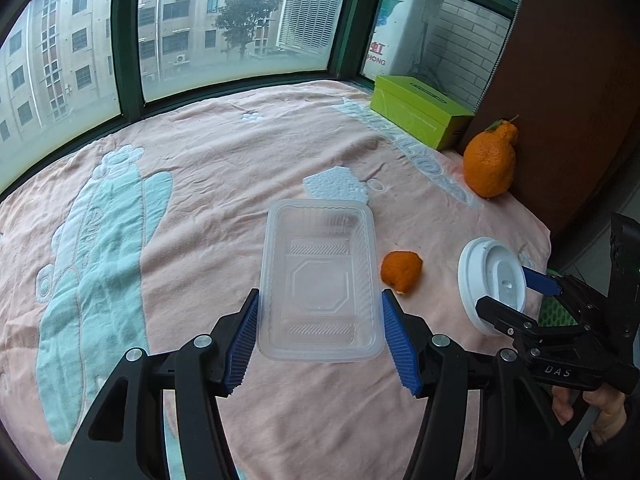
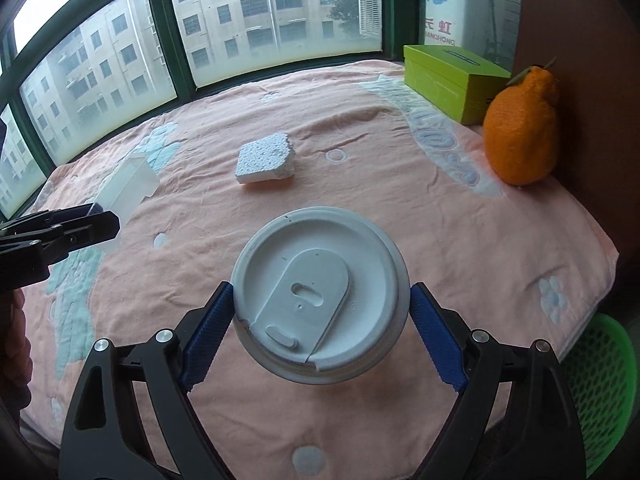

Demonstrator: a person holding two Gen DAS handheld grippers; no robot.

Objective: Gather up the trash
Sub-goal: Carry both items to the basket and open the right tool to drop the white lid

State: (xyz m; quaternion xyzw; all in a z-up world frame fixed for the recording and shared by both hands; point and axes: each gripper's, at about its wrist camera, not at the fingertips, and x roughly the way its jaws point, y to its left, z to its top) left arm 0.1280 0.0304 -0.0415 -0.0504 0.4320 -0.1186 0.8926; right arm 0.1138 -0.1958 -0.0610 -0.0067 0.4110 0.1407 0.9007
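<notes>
On a table covered by a pink cloth [image 1: 248, 152], beside a window, a clear plastic tray [image 1: 320, 280] is clamped across its short width between the blue pads of the left gripper [image 1: 320, 336]; in the right wrist view the tray [image 2: 128, 188] appears lifted off the cloth. A white lidded cup [image 2: 320, 296] is gripped at its sides by the right gripper [image 2: 320, 332], whose pads are pressed against the rim of the lid. A piece of orange peel [image 1: 401, 271] is seen on the cloth just right of the tray, and a white foam block [image 2: 266, 158] lies further back. A whole orange fruit [image 2: 520, 132] is stood near a green box [image 2: 452, 76] at the far right. A green mesh basket [image 2: 600, 392] is visible below the table's right edge
</notes>
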